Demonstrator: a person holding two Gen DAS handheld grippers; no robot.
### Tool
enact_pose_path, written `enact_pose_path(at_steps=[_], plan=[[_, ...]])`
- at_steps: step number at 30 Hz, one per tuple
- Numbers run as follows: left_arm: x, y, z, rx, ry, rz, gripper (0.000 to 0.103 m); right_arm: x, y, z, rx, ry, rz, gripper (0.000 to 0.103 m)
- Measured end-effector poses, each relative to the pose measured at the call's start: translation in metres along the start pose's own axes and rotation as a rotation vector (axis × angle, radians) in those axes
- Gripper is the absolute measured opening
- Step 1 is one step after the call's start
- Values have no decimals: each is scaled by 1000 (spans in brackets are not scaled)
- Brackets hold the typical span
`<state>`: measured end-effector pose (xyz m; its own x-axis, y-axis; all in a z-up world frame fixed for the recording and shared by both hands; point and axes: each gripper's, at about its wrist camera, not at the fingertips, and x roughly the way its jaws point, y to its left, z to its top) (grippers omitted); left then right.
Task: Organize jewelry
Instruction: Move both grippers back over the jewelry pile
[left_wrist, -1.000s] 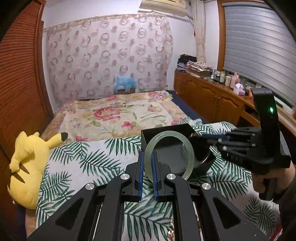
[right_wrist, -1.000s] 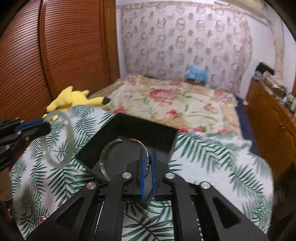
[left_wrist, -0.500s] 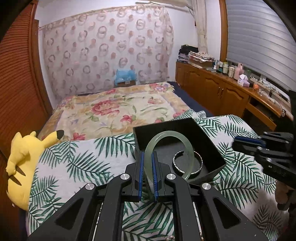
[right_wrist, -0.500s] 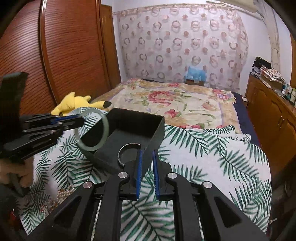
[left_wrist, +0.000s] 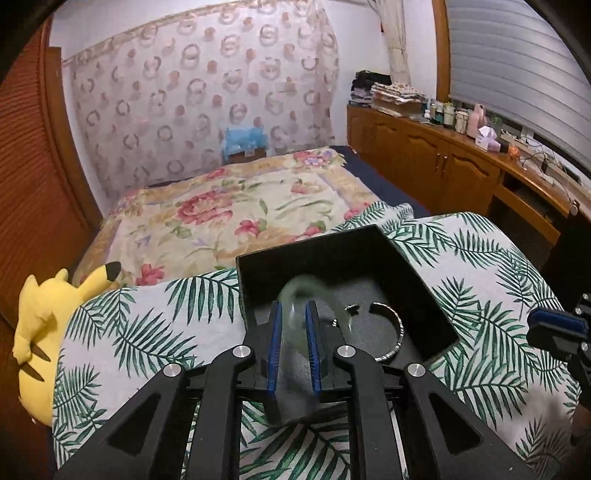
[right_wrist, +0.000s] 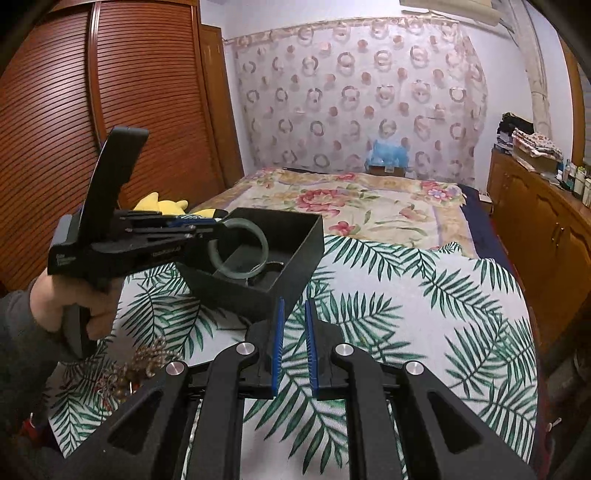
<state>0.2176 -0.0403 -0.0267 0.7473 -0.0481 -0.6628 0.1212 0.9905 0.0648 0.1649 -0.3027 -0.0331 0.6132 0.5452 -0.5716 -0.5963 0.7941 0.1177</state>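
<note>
Change since earlier frames: the left gripper (left_wrist: 293, 345) is brought over the black box (left_wrist: 314, 254), where a second ago it was held short of it; the right gripper (right_wrist: 293, 345) is drawn back from the box and its silver bangle (left_wrist: 391, 332) is left inside.
Left gripper: its jaws are opening; the pale green bangle (right_wrist: 238, 248) is seen blurred between the blue pads (left_wrist: 274, 347) in the left wrist view, apparently slipping loose over the box floor.
Right gripper: narrow gap, nothing between the fingers; it is held above the palm-print cloth (right_wrist: 406, 295), just beside the box's near corner.
Green bangle: seen from the right wrist view upright at the left gripper's tip, inside the box's open top; whether the floor is touched cannot be told.
Silver bangle: lying flat on the box floor, towards the right wall.
Done so far: one bangle is stowed, a second is judged to be at the point of release.
Left to do: a heap of beaded jewelry (right_wrist: 147, 363) is seen on the cloth near the person's hand (right_wrist: 74, 306), outside the box; it is judged still to be sorted.
Surroundings: a yellow plush toy (left_wrist: 44, 325) is seen at the cloth's left edge.
</note>
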Motion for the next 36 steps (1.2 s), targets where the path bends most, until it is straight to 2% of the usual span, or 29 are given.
enact_pose_path(at_steps=[9, 17, 19, 21, 31, 34, 36], plan=[[-40, 3, -33, -2, -27, -54, 26, -21, 25, -30, 5, 2, -12, 13], [-73, 7, -75, 3, -14, -88, 27, -32, 54, -55, -22, 18, -2, 13], [-79, 11, -86, -6, -5, -93, 28, -34, 59, -59, -21, 19, 8, 21], [-84, 13, -98, -20, 7, -94, 29, -35, 63, -63, -23, 23, 10, 25], [-101, 29, -144, -85, 46, -104, 36, -26, 76, -80, -46, 96, 17, 25], [-106, 30, -152, -90, 46, -100, 45, -27, 85, -83, -56, 108, 39, 25], [-111, 28, -156, -83, 39, -94, 55, -26, 93, -85, -73, 121, 54, 25]])
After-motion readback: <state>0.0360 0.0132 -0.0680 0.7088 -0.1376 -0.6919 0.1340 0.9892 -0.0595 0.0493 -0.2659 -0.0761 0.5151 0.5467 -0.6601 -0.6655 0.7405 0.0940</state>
